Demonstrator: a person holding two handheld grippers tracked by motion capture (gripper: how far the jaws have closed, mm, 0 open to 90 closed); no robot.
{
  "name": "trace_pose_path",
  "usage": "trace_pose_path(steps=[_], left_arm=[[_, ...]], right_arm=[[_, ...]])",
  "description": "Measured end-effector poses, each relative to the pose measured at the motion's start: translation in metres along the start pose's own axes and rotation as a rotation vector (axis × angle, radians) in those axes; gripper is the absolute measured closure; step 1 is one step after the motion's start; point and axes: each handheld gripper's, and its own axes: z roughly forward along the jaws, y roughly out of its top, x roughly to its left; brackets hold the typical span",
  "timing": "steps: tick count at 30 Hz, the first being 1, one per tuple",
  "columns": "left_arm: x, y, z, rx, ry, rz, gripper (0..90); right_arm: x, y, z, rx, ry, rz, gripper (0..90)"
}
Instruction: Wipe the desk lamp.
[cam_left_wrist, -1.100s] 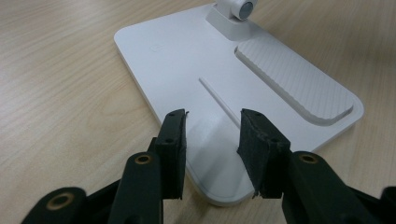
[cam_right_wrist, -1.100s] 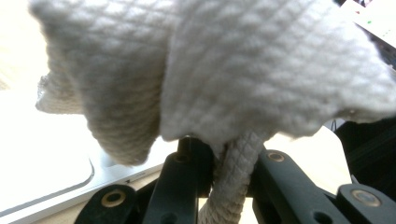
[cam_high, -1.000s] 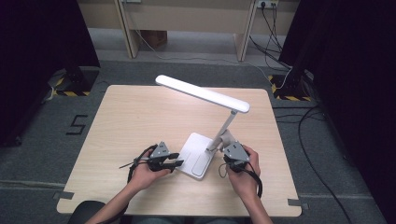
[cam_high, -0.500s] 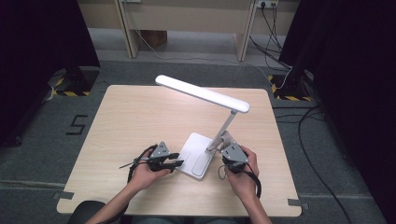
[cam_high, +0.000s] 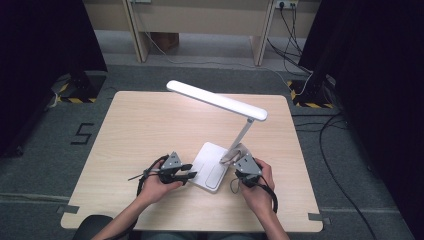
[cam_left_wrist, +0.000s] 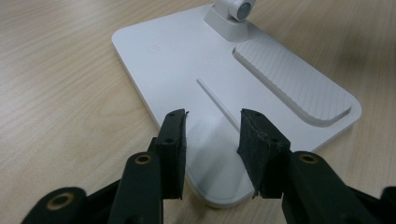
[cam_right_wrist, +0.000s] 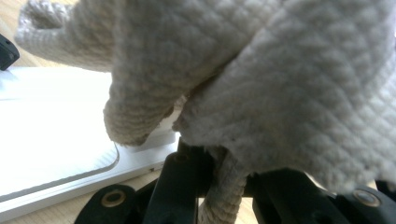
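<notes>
**Wiping the lamp with a soft cloth**

The left tongs (cam_left_wrist: 210, 140) stand apart over the lamp base (cam_left_wrist: 187, 70), flat, hard and probably slippery, on the desk (cam_high: 150, 125). The right tongs (cam_right_wrist: 219, 186) pinch a soft, floppy cloth (cam_right_wrist: 261, 79) by its bunched fold beside the lamp's stem.

One readable mark — a dark "5" (cam_high: 83, 133) on the grey floor (cam_high: 40, 170).

The table (cam_high: 150, 125) looks bright and evenly lit from above, but the room around it is very dark. The lamp (cam_high: 216, 99) glows white. In the left gripper view the picture is sharp, with soft shadows under the jaws. In the right gripper view the cloth (cam_right_wrist: 261, 79) is close and blurry.
</notes>
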Motion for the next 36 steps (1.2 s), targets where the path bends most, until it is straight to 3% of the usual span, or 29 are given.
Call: trace_pose_path(steps=[36], left_arm=[[0.0,0.0,0.0,-0.002,-0.002,0.001,60.8]], right_arm=[[0.013,-0.015,0.02,0.055,0.056,-0.03,82.9]])
